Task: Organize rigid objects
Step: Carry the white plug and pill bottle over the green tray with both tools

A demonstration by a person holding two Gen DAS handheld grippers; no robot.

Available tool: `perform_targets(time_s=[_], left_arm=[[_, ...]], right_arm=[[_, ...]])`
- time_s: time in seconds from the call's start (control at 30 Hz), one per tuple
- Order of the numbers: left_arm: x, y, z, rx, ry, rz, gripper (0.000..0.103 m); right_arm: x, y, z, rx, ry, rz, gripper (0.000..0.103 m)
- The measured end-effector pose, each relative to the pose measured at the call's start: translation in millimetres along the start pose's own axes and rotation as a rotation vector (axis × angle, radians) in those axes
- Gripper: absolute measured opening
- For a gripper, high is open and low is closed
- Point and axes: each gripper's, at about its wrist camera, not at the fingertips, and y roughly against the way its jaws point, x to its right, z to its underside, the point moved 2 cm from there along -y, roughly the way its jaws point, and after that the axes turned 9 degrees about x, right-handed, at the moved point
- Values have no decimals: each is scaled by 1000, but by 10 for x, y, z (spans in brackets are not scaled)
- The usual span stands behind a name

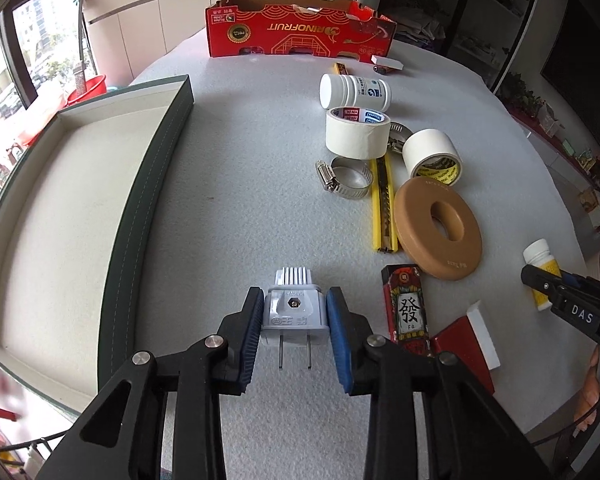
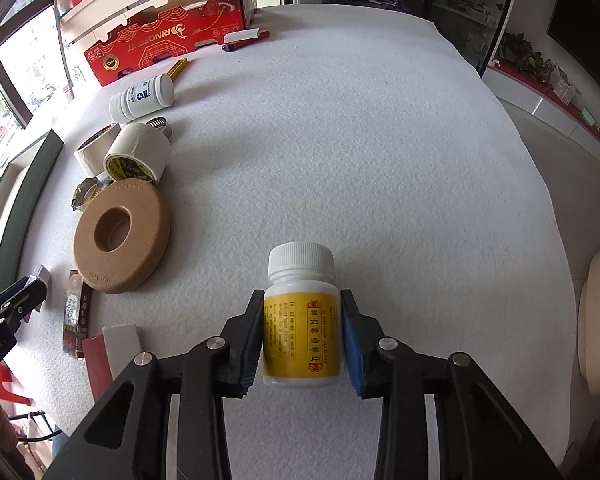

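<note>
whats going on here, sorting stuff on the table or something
A person is tidying loose items on a felt-covered table with a gripper in each hand. The left gripper is shut on a grey plug, and the right gripper is shut on a small yellow-labelled pill bottle. An empty green tray sits on the left. Tape rolls, hose clamps, a utility knife, a brown ring and a larger white bottle are still on the table.
</note>
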Motion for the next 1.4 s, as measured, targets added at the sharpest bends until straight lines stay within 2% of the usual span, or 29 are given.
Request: perform_targets(time_s=[0.27, 0.43, 0.57, 0.73, 0.97, 1.4], left_arm=[[114, 507, 124, 124, -7, 2, 35], [127, 721, 216, 166, -9, 5, 35], [105, 871, 301, 202, -23, -10, 35], [2, 947, 324, 221, 8, -9, 35], [-218, 1066, 325, 257, 59, -18, 35], [-567, 1118, 369, 271, 140, -37, 35]], right_arm=[[-215, 483, 231, 64, -1, -74, 37], [-376, 695, 380, 73, -17, -121, 37], [-567, 804, 445, 97, 48, -98, 37], [-717, 842, 453, 82, 37, -146, 37], [-962, 851, 451, 72, 64, -161, 37], [-1424, 797, 438, 47, 141, -193, 37]])
